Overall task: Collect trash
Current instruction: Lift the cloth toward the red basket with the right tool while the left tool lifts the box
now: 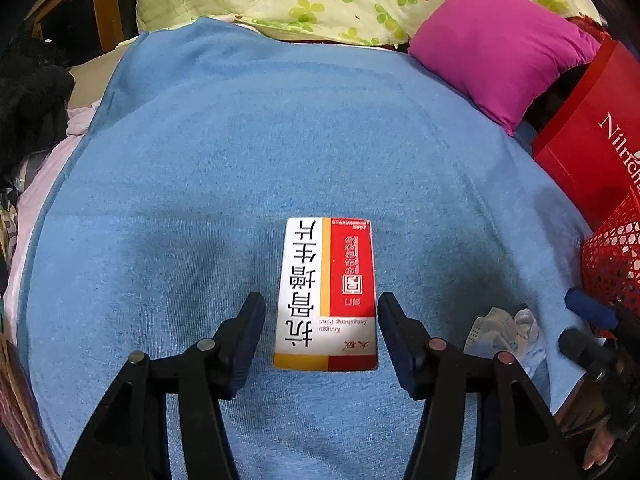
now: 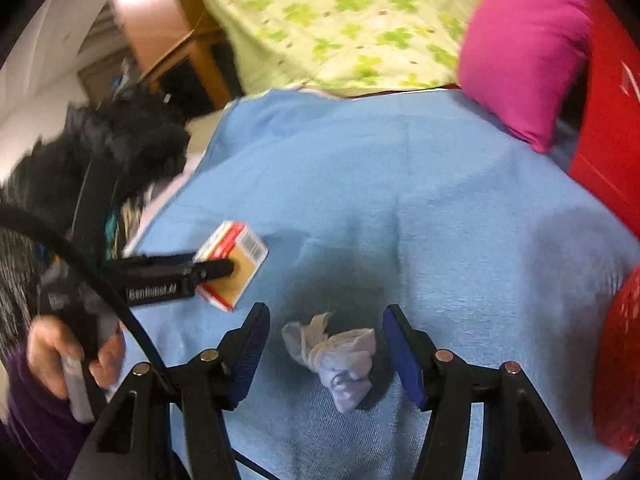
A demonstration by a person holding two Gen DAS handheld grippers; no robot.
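We hold the left gripper [image 1: 321, 334] wide open astride the medicine box [image 1: 326, 294], ready to clamp its long sides. Our right gripper [image 2: 324, 346], equally open and empty, brackets the crumpled tissue [image 2: 338, 356] lying between its fingers on the blue towel [image 2: 440, 240].

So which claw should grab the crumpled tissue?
Right. The right claw is open with the crumpled tissue lying between its fingers, while the left claw is open around the medicine box.
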